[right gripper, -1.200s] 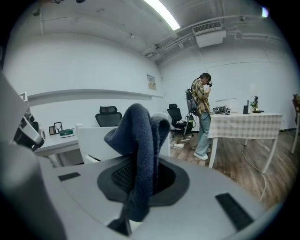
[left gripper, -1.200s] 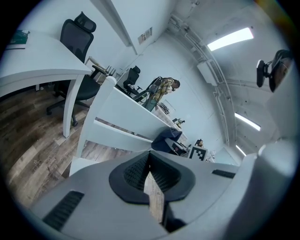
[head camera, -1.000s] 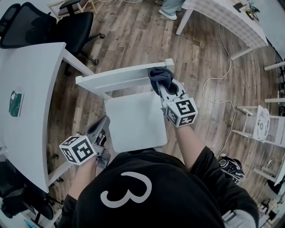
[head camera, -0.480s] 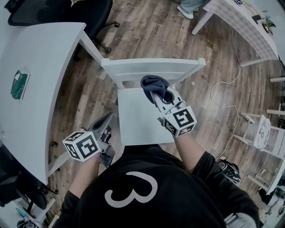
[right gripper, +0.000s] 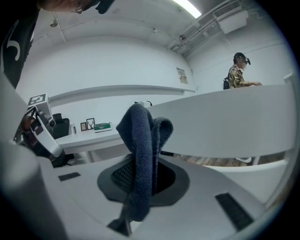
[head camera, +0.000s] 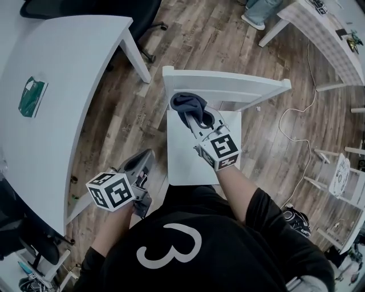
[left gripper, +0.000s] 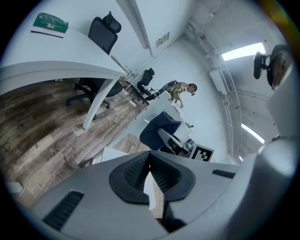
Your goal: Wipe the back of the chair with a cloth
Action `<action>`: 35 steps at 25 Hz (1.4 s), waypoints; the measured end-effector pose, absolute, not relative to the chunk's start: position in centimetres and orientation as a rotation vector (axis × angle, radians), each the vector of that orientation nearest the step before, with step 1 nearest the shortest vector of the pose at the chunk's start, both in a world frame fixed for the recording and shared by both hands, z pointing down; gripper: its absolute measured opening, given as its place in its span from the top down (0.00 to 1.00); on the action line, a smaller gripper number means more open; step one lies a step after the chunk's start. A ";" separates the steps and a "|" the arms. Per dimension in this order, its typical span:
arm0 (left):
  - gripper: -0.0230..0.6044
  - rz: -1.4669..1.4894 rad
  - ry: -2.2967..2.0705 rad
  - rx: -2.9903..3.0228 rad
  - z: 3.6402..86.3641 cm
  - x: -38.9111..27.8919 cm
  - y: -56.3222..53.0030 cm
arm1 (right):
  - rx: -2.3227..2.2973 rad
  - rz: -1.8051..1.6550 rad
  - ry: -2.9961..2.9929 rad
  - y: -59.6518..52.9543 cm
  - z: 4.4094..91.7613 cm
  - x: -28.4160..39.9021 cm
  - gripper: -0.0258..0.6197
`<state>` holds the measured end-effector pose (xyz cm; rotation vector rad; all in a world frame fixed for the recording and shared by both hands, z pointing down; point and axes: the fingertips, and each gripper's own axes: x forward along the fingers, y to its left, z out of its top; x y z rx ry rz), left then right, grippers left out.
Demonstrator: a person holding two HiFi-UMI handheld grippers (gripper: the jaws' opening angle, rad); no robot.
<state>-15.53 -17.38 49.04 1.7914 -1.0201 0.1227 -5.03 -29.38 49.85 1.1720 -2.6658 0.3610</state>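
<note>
The white chair stands in front of me, its back rail (head camera: 228,88) above the seat (head camera: 194,159). My right gripper (head camera: 193,116) is shut on a dark blue cloth (head camera: 187,102), which is pressed to the near face of the back at its left end. In the right gripper view the cloth (right gripper: 140,150) hangs bunched between the jaws of that gripper (right gripper: 140,183), with the rail (right gripper: 225,122) just behind. My left gripper (head camera: 142,162) is held low to the left of the seat, shut and empty. The left gripper view shows its own tip (left gripper: 149,180) and the cloth (left gripper: 159,131) beyond.
A large white table (head camera: 63,74) with a green book (head camera: 31,97) stands to the left, one leg close to the chair. A black office chair (head camera: 114,8) is behind it. A second table (head camera: 319,28), a white cable (head camera: 296,114) and a small white chair (head camera: 342,171) are on the right.
My right gripper has slid the cloth along the chair's back from its right end to its left end. The left gripper has stayed low beside the seat.
</note>
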 end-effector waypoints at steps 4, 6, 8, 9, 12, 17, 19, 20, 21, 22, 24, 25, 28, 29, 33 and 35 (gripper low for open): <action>0.94 0.131 -1.029 1.780 49.7 -17.2 -17.0 | 1.235 0.340 -2.633 -30.9 50.9 -6.4 0.88; 0.94 0.137 -1.028 1.772 50.3 -17.6 -16.9 | 1.274 0.342 -2.604 -31.6 51.7 -6.8 0.88; 0.94 0.144 -1.026 1.764 50.9 -17.8 -16.8 | 1.304 0.342 -2.582 -32.3 52.2 -7.1 0.88; 0.94 0.145 -1.024 1.762 51.0 -17.8 -16.9 | 1.316 0.343 -2.575 -32.6 52.4 -7.2 0.88; 0.94 0.148 -1.021 1.764 51.2 -17.3 -16.8 | 1.345 0.354 -2.559 -33.4 52.8 -7.3 0.88; 0.94 0.155 -1.016 1.766 51.2 -16.8 -16.8 | 1.389 0.349 -2.516 -34.1 53.2 -7.1 0.88; 0.94 0.158 -1.020 1.771 50.8 -16.9 -17.0 | 1.378 0.347 -2.515 -34.1 53.2 -7.4 0.88; 0.94 0.159 -1.024 1.775 50.7 -16.9 -17.0 | 1.367 0.353 -2.519 -34.2 53.3 -7.5 0.88; 0.94 0.160 -1.026 1.778 50.5 -16.9 -17.0 | 1.355 0.362 -2.522 -34.2 53.4 -7.5 0.88; 0.94 0.161 -1.028 1.781 50.4 -16.8 -17.0 | 1.341 0.370 -2.525 -34.3 53.4 -7.5 0.88; 0.94 0.163 -1.035 1.783 50.2 -16.6 -17.0 | 1.319 0.354 -2.520 -34.3 53.4 -7.5 0.88; 0.94 0.161 -1.041 1.783 50.1 -16.6 -17.0 | 1.311 0.332 -2.513 -34.3 53.4 -7.4 0.88; 0.94 0.187 -1.064 1.788 50.0 -16.4 -16.7 | 1.301 0.295 -2.499 -34.3 53.2 -7.2 0.88; 0.94 0.205 -1.068 1.792 50.1 -16.3 -16.5 | 1.302 0.291 -2.496 -34.3 53.2 -7.0 0.88; 0.94 0.216 -1.072 1.788 50.4 -15.6 -16.3 | 1.305 0.268 -2.486 -34.3 53.4 -6.0 0.88; 0.94 0.210 -1.074 1.787 50.3 -15.2 -16.2 | 1.309 0.263 -2.481 -34.3 53.4 -5.2 0.88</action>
